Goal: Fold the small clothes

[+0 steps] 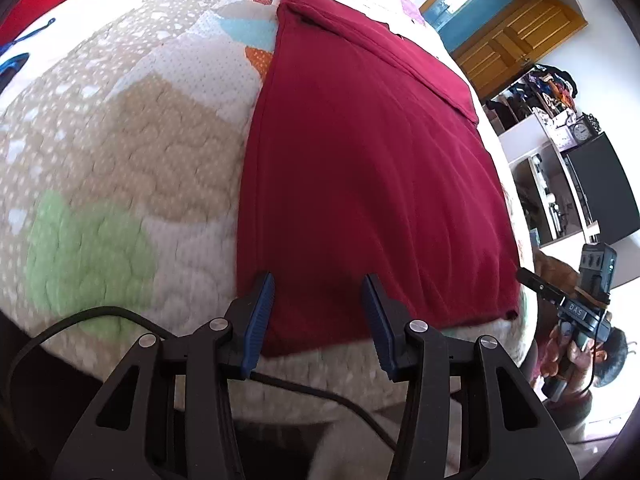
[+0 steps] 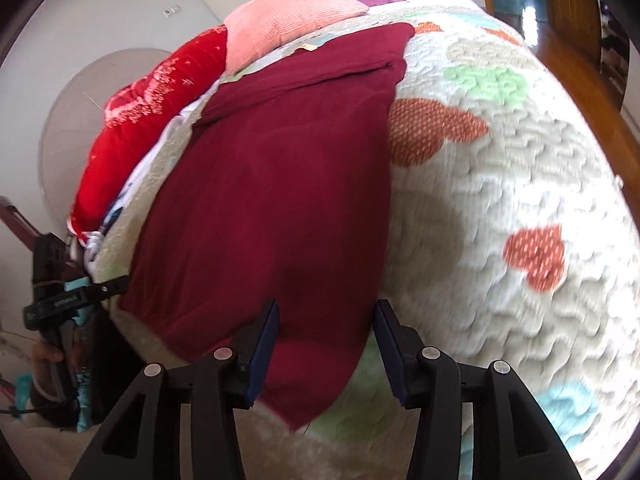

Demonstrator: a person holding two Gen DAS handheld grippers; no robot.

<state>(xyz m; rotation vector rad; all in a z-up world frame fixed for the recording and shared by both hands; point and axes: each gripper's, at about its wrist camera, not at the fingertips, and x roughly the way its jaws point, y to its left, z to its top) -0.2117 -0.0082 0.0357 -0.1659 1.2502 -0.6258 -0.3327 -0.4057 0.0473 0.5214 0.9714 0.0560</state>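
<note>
A dark red garment (image 1: 360, 152) lies flat on a patchwork quilt (image 1: 120, 140), with a folded strip across its far end. My left gripper (image 1: 318, 280) hovers open over the garment's near left corner, and its blue pads do not press the cloth. In the right wrist view the same garment (image 2: 280, 184) runs away from me, and its near corner hangs over the bed edge. There my right gripper (image 2: 326, 306) stands open above that corner, with cloth showing between the fingers but not pinched.
The quilt (image 2: 500, 160) covers the bed to the right of the garment. A red cushion (image 2: 140, 120) and a pink pillow (image 2: 280, 20) lie at the far end. Beyond the bed stand a wooden cabinet (image 1: 512, 36) and white shelves (image 1: 540, 152). A black cable (image 1: 320, 392) trails under my left gripper.
</note>
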